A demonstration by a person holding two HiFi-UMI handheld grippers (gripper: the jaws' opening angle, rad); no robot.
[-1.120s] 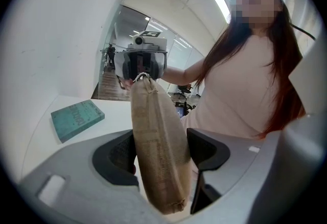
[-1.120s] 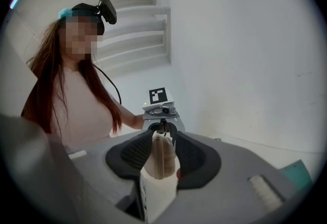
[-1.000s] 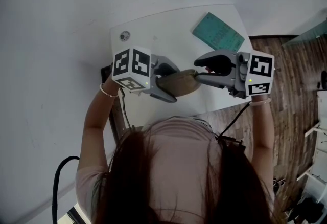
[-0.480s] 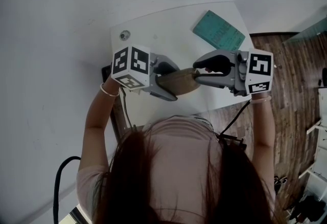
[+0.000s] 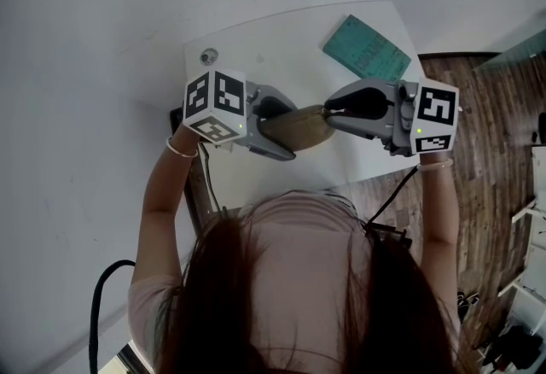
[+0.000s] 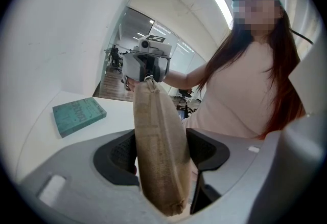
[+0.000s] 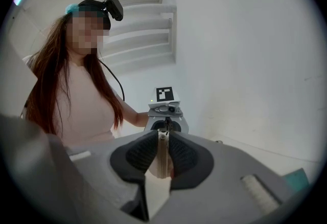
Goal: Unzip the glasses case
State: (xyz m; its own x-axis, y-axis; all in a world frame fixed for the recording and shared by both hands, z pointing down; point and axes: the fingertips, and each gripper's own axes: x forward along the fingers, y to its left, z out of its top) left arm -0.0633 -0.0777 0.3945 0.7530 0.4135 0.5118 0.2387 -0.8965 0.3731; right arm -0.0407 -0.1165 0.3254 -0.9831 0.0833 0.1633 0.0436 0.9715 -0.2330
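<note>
Table (image 5: 256, 52): white top in the upper middle of the head view. Nothing supports the case from below, so I judge that any lost grip drops it onto this surface.
Book (image 5: 367, 52): teal, at the upper right of the table, well apart from the work. No hazard expected.
Glasses case (image 5: 303, 131): tan fabric, held in the air at the centre of the head view, between the two grippers and over the near table edge.
Left gripper (image 5: 278, 126): clamped across the case body at its left end, jaws set wide round it. Risk: the fabric looks soft, so a pull along the zip may drag the case out through the pads. It may also swing the case about this single hold.
Right gripper (image 5: 334, 112): jaws have just been closing and now pinch a thin strip at the case's right end.
Zipper pull (image 7: 163, 152): I take the pinched strip to be this part. Risk: the bite is small and narrow. A pull off the zip line may jam the slider or strip the tab from the pads.
Long axis: left to right across the head view, rising slightly toward the right.
Pointing: the pull end faces right, into the right gripper. The blunt end sits in the left gripper.
</note>
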